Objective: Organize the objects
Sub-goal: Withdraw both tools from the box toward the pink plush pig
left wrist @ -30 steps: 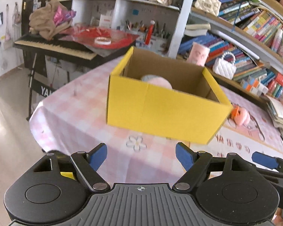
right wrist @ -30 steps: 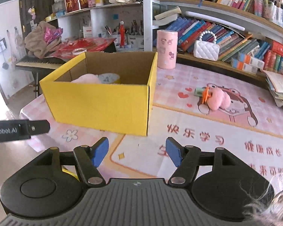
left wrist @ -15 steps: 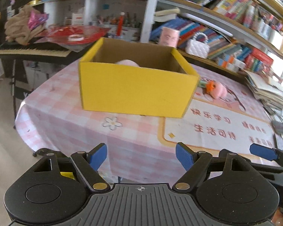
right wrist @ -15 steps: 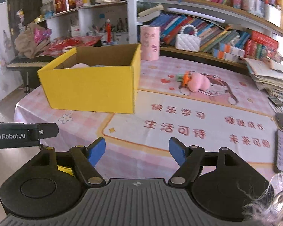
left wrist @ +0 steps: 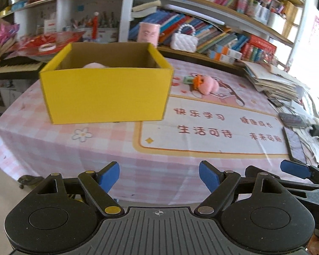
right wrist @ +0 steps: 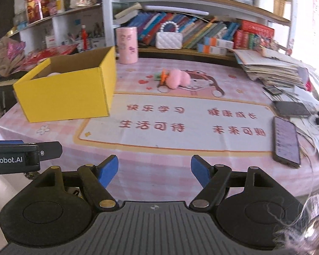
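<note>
A yellow cardboard box (left wrist: 105, 93) stands open on the pink table, left of centre; it also shows in the right wrist view (right wrist: 68, 93). A pink soft item (left wrist: 93, 65) lies inside it. A pink plush toy with an orange clip (left wrist: 207, 84) lies on the table to the right of the box, also in the right wrist view (right wrist: 177, 78), next to a small green item (left wrist: 188, 80). My left gripper (left wrist: 159, 175) is open and empty, held off the table's near edge. My right gripper (right wrist: 154, 171) is open and empty, to its right.
A pink cylinder (right wrist: 127, 44) stands behind the box. Two phones (right wrist: 285, 140) and a paper stack (right wrist: 271, 70) lie at the table's right. Bookshelves (right wrist: 201, 31) line the back. A keyboard piano (left wrist: 13, 65) stands at the left.
Both grippers have pulled back from the box and swung right, so the box looks smaller and more of the table's right side shows. Both stay open.
</note>
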Action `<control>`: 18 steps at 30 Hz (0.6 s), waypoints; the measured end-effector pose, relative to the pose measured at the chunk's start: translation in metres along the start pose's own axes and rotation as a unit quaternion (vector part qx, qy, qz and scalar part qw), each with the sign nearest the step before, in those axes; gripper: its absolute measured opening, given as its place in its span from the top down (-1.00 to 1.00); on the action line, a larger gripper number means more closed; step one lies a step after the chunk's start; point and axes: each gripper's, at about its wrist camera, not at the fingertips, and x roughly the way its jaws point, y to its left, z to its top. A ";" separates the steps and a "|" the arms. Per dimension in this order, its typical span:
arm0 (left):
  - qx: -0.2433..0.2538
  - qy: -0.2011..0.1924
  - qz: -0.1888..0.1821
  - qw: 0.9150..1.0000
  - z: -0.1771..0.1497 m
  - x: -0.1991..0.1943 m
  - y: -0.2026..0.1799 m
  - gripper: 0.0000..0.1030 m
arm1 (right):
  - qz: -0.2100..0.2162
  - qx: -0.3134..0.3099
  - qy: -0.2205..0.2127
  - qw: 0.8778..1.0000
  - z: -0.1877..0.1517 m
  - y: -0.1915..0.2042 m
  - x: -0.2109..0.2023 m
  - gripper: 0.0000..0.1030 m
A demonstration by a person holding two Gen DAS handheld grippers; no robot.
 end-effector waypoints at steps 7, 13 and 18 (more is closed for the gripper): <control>0.012 0.015 -0.017 1.000 0.004 0.017 -0.022 -0.64 | -0.016 0.011 0.010 1.000 -0.001 -0.021 0.004 -0.44; 0.023 0.025 -0.030 0.999 0.011 0.037 -0.046 -0.64 | -0.030 0.023 0.021 0.999 0.004 -0.048 0.017 -0.45; 0.025 0.027 -0.029 0.999 0.025 0.055 -0.062 -0.64 | -0.027 0.020 0.025 0.999 0.017 -0.066 0.032 -0.45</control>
